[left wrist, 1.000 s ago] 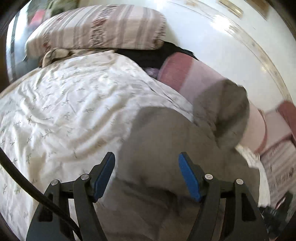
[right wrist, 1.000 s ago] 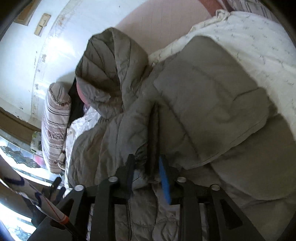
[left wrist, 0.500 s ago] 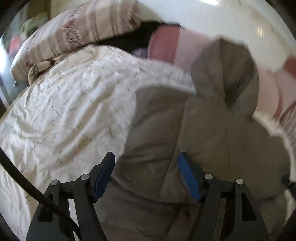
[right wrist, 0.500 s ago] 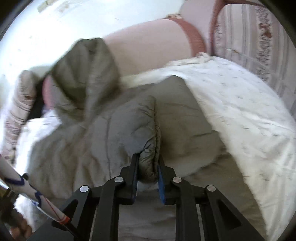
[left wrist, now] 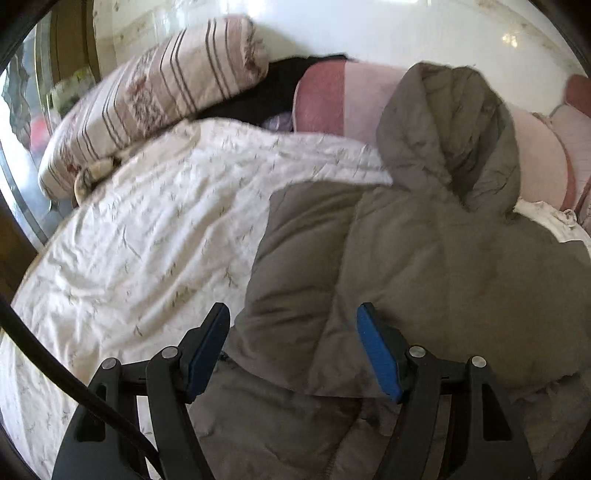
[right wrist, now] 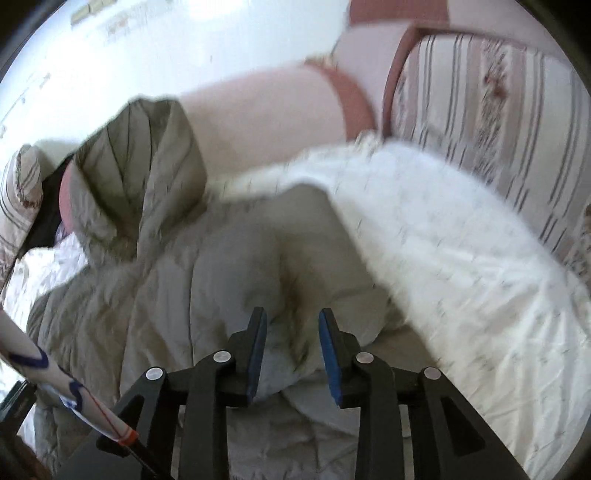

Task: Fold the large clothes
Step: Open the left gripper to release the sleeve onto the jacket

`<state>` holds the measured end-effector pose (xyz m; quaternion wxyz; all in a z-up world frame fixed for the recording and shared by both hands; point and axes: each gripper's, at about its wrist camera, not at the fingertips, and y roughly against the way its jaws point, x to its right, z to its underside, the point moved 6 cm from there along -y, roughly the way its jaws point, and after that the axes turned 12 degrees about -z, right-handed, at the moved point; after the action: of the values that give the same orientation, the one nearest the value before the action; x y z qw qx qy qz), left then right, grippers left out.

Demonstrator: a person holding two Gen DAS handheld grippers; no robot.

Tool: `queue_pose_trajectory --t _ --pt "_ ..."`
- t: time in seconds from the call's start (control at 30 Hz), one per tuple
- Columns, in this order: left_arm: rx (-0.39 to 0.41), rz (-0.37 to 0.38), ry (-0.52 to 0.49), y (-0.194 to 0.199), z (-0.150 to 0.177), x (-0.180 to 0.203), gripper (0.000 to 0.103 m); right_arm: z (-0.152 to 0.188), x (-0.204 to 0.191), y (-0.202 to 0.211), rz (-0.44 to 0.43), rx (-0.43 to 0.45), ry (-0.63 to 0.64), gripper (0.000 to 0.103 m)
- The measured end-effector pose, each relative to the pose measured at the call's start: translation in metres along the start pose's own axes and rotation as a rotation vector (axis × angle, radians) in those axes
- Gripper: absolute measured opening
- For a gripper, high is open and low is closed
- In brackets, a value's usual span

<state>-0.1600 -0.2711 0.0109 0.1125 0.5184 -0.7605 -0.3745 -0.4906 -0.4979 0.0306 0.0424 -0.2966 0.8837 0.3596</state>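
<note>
- One white bedspread [left wrist: 147, 236], printed with small sprigs, covers the bed and shows on both sides of the garment; in the right wrist view [right wrist: 461, 258] it is blurred.
- One large grey quilted jacket [left wrist: 424, 266] lies spread on the bedspread, taking up the middle and right of the left wrist view and the middle and left of the right wrist view [right wrist: 177, 295].
- One folded-over panel of the jacket lies on top of its body, its edge just ahead of the left tongs.
- One hood [left wrist: 450, 133] stands propped against the pink bolster at the head of the bed; it shows too in the right wrist view [right wrist: 140, 177].
- One pink bolster [left wrist: 354, 99] with darker ends runs along the white wall [left wrist: 369, 26].
- Two striped pillows: one [left wrist: 155, 99] at the far left corner, one [right wrist: 487, 99] at the right behind the bedspread.
- One dark cloth [left wrist: 266, 88] lies between the left pillow and the bolster.
- Two grippers. The left gripper [left wrist: 291, 350] has its blue pads wide apart over the jacket's folded edge, pressing nothing.
- The right gripper [right wrist: 291, 350] has its jaws narrowly parted and just been opening; a puff of jacket fabric bulges between the pads, though blur hides whether they touch it.
</note>
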Motion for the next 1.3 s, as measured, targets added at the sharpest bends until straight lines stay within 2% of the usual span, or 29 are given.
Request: queue_pose_trajectory --t 0.1,0.23,0.33,0.4,0.53,0.57,0.97,1.3 --pt "0.046 0.031 0.001 0.015 -0.004 0.007 0.070 -0.006 -0.004 0.006 -0.014 0.055 0.020 0.032" --pt "0.089 0.058 -0.032 0.029 -0.004 0.021 0.070 0.000 -0.024 -0.002 -0.079 0.026 0.082 0.032" --pt "0.078 0.067 -0.063 0.028 0.002 0.031 0.070 0.008 -0.042 -0.010 -0.110 0.008 0.142 0.032" --pt "0.065 0.067 -0.079 0.025 0.006 0.037 0.070 0.014 -0.046 -0.018 -0.122 -0.022 0.157 0.032" --pt "0.047 0.065 -0.102 0.021 0.012 0.043 0.071 0.035 -0.035 -0.048 -0.125 -0.170 0.107 0.032" --pt "0.045 0.063 -0.108 0.020 0.013 0.044 0.071 0.037 -0.033 -0.051 -0.129 -0.182 0.097 0.032" --pt "0.013 0.029 -0.137 0.008 0.021 0.048 0.080 0.047 -0.041 -0.057 -0.058 -0.213 0.214 0.032" --pt "0.002 0.023 -0.117 0.002 0.024 0.046 0.088 0.052 -0.049 -0.057 0.018 -0.166 0.307 0.033"
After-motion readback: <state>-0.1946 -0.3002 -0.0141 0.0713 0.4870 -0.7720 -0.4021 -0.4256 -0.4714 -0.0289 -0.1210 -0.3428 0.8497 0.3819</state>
